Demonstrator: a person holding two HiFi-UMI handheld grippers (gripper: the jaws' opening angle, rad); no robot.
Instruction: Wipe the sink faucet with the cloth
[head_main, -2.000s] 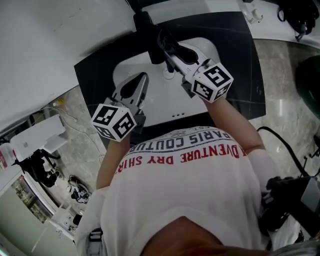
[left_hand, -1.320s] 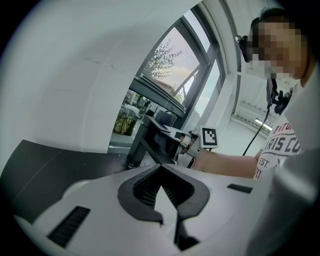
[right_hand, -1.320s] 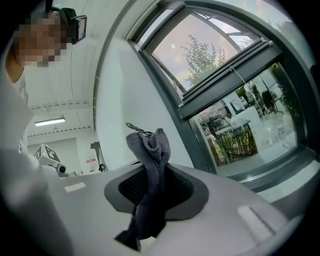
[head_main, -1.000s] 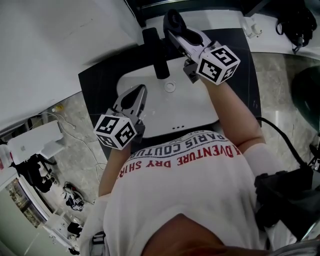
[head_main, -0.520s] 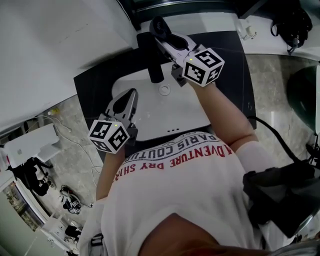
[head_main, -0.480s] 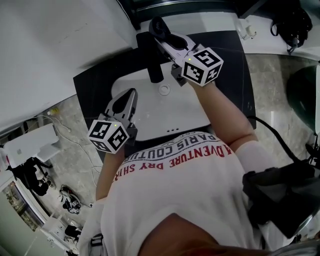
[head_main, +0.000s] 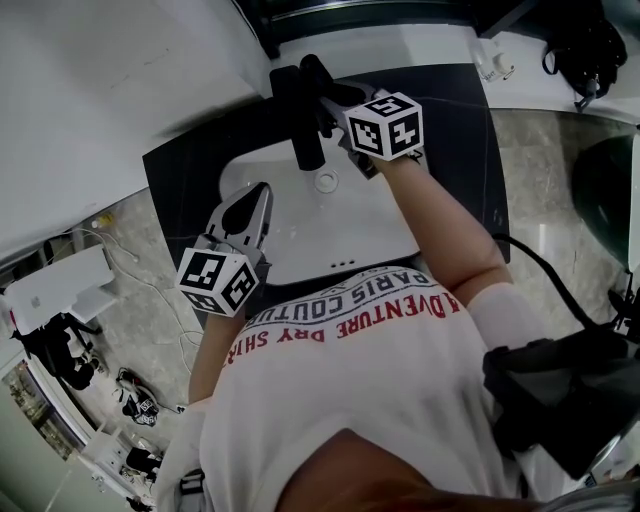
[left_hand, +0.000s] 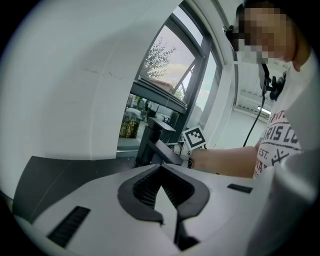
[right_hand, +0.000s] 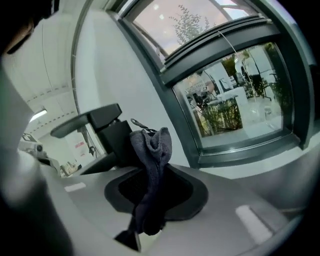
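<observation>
A black faucet (head_main: 300, 115) stands at the back of the white sink (head_main: 375, 230), its spout reaching over the basin. My right gripper (head_main: 318, 82) is shut on a dark grey cloth (right_hand: 151, 170) and holds it against the faucet's top, on its right side. In the right gripper view the faucet (right_hand: 102, 131) rises just left of the cloth. My left gripper (head_main: 252, 200) hovers over the basin's left rim, shut with nothing in it. In the left gripper view the faucet (left_hand: 156, 142) stands ahead of the left gripper (left_hand: 161, 172), apart from it.
The sink is set in a black countertop (head_main: 455, 150). A white wall (head_main: 110, 90) runs along the left and a window frame (right_hand: 235, 85) sits behind the faucet. The drain (head_main: 325, 182) lies below the spout.
My right gripper has carried the cloth from over the basin up and left onto the faucet's top. The left gripper has stayed over the left rim.
</observation>
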